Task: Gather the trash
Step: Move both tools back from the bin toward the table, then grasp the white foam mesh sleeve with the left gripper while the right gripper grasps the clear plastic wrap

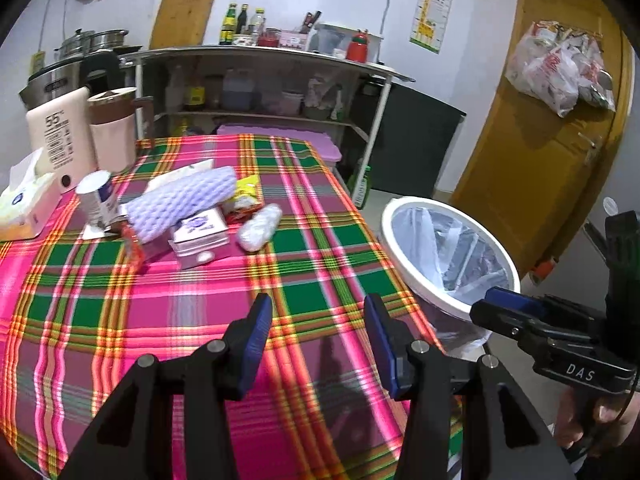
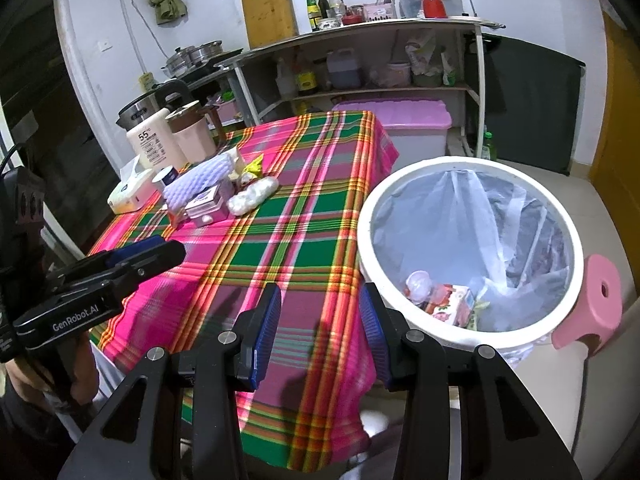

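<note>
Tongs both gaping wide, nothing gripped: left tongs (image 1: 318,344) over the plaid-clothed table (image 1: 200,300), right tongs (image 2: 318,336) beside the white bag-lined trash bin (image 2: 368,240).

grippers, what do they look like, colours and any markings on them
Both are matte black frames with silver pivot bolts and ribbed blue finger pads. The right gripper carries white "DAS" lettering; the left gripper reads "GenRobot.AI". A thin black cable hangs by the right handle. Bare hands hold the handles.
</note>
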### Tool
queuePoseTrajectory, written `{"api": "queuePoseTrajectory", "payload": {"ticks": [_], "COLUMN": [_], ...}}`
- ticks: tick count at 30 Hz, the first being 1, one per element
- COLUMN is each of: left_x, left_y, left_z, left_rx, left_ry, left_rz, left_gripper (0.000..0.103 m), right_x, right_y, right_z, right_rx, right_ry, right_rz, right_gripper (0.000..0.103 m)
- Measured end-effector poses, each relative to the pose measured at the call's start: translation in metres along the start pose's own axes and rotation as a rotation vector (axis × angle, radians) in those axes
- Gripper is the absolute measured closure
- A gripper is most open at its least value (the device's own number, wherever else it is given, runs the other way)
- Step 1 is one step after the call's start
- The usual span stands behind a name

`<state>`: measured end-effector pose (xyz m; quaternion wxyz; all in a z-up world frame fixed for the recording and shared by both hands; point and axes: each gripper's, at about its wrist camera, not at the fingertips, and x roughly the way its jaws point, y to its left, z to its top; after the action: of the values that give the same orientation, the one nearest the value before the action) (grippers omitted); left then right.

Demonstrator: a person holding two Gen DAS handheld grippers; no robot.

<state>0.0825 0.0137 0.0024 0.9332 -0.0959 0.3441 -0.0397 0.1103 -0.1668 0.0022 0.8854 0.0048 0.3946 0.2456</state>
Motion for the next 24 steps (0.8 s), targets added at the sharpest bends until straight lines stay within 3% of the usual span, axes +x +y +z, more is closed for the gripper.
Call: {"api": "queuePoseTrajectory", "payload": {"ticks": [24], "left_x": [0.0], "left_y": [0.089], "left_z": [0.025], "left_rx": [-0.084], "left_ry": [-0.063], "left_rz": [0.138], "left_gripper": [0.049], "right_x": [0.052], "right_y": [0.036], "right_z": [0.026], "right_rx": [-0.05], "right_ry": [0.058], "right_rz": [0.056], "right_gripper": [0.061]}}
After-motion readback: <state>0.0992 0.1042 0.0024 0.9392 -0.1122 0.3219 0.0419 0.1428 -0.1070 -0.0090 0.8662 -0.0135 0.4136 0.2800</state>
